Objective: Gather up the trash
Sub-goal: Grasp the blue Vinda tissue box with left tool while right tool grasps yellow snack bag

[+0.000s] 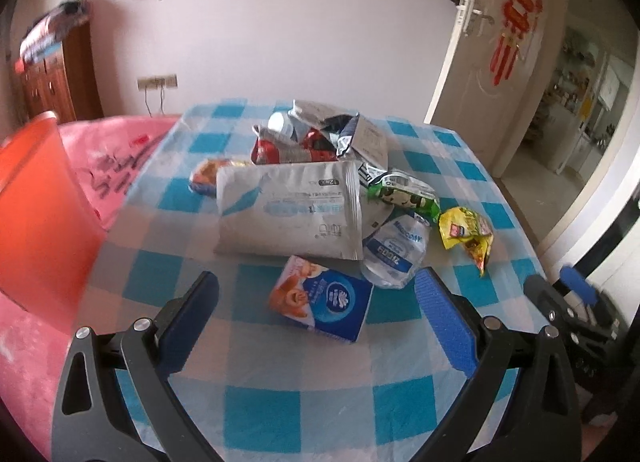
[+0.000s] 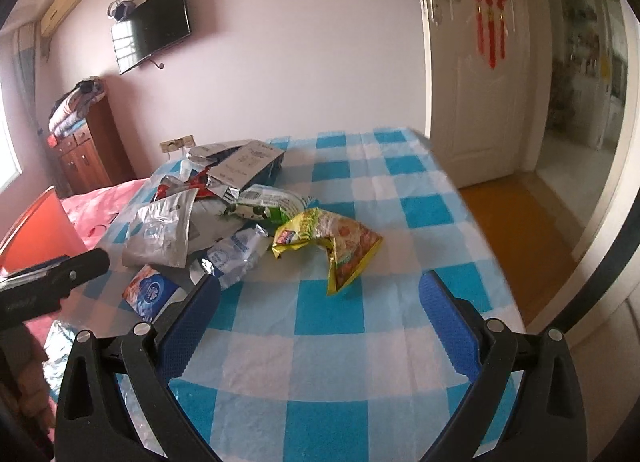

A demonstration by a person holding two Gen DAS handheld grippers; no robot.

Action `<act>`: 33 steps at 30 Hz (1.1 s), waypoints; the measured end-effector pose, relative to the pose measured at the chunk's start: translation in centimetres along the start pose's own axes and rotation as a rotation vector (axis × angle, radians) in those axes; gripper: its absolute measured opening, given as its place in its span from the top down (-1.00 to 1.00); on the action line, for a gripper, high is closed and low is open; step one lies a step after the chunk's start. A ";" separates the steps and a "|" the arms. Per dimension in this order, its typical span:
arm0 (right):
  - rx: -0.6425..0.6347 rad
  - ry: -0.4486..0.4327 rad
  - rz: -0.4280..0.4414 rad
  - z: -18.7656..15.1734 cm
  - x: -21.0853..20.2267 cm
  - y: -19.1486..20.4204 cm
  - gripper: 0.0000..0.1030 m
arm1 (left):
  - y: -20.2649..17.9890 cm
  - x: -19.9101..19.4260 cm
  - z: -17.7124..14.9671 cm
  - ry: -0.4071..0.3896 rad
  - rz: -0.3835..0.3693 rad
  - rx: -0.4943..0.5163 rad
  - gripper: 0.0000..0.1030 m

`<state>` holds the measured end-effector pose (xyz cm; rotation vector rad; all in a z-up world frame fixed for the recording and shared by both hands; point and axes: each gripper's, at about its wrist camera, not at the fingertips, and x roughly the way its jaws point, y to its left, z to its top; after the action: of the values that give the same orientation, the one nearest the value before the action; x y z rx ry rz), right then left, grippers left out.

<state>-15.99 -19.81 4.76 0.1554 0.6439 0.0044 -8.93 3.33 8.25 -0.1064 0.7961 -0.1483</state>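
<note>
Right up front we've got our left hand-held gripper (image 1: 316,294) spread wide and empty, hovering over a blue tissue pack (image 1: 322,300) with a cartoon face on the checkered table (image 1: 260,406). Behind it sits a big white pouch (image 1: 288,210), a crushed clear bottle (image 1: 394,252) whose label we can't really read, a green wrapper (image 1: 404,190) and a yellow snack bag (image 2: 332,242). Our right hand-held gripper (image 2: 320,298) is wide open too, just short of that yellow bag.
</note>
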 end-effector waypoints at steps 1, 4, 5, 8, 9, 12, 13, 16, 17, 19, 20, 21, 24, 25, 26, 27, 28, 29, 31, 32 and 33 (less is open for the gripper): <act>0.016 0.012 0.008 0.0 0.4 -0.6 -0.90 | 0.3 0.5 0.2 0.011 -0.005 -0.016 -0.92; 0.043 0.045 0.037 0.2 1.7 -2.0 -0.90 | 1.2 2.2 0.7 0.066 -0.029 -0.073 -0.92; 0.054 0.055 0.048 0.2 2.1 -2.5 -0.90 | 1.5 2.7 0.8 0.088 -0.042 -0.103 -0.92; 0.091 0.087 0.087 0.3 3.2 -3.8 -0.90 | 2.1 3.7 0.5 0.138 -0.082 -0.169 -0.92; 0.100 0.101 0.099 0.4 3.7 -4.2 -0.90 | 2.2 3.8 0.3 0.152 -0.095 -0.186 -0.92; 0.089 0.121 0.125 0.5 4.7 -4.7 -0.89 | 1.1 3.8 -0.7 0.159 -0.109 -0.128 -0.92; 0.080 0.130 0.137 0.6 5.1 -4.8 -0.88 | 0.4 3.8 -0.9 0.158 -0.084 -0.079 -0.92; 0.072 0.153 0.175 0.8 6.3 -4.9 -0.62 | -0.9 4.3 -1.4 0.166 -0.041 0.036 -0.92; 0.075 0.174 0.195 0.9 6.9 -5.0 -0.57 | -1.3 4.6 -1.5 0.166 -0.024 0.069 -0.92; 0.089 0.204 0.231 1.2 7.8 -5.2 -0.57 | -1.8 5.0 -1.7 0.154 0.005 0.127 -0.92; 0.092 0.208 0.242 1.3 8.0 -5.4 -0.57 | -1.9 5.1 -1.7 0.148 0.007 0.148 -0.92; 0.090 0.210 0.249 1.6 8.2 -5.5 -0.58 | -2.0 5.4 -1.6 0.148 0.006 0.175 -0.92; 0.060 0.230 0.270 2.5 9.1 -5.7 -0.58 | -2.4 6.3 -1.4 0.160 0.021 0.243 -0.92; 0.046 0.237 0.277 2.9 9.4 -5.7 -0.58 | -2.4 6.6 -1.2 0.159 0.018 0.261 -0.92; 0.031 0.241 0.280 3.2 9.7 -5.6 -0.58 | -2.4 6.8 -1.1 0.160 0.008 0.272 -0.92; 0.012 0.245 0.283 3.4 9.9 -5.5 -0.58 | -2.4 7.0 -1.0 0.166 0.001 0.279 -0.92; -0.011 0.252 0.287 3.7 10.2 -5.4 -0.57 | -2.3 7.3 -0.9 0.176 -0.001 0.285 -0.92; -0.045 0.262 0.290 3.9 10.7 -5.1 -0.58 | -2.2 7.5 -1.0 0.182 0.000 0.286 -0.92; -0.077 0.273 0.298 4.2 11.3 -4.8 -0.58 | -1.8 8.1 -1.2 0.204 -0.015 0.276 -0.92; -0.099 0.279 0.308 4.3 11.6 -4.5 -0.58 | -1.6 8.4 -1.3 0.211 -0.024 0.269 -0.92; -0.121 0.283 0.310 4.4 11.8 -4.3 -0.58 | -1.4 8.5 -1.5 0.216 -0.033 0.264 -0.92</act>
<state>-4.13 -24.06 0.59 0.1380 0.8945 0.3690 -4.22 0.40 1.46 0.1490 0.9834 -0.2983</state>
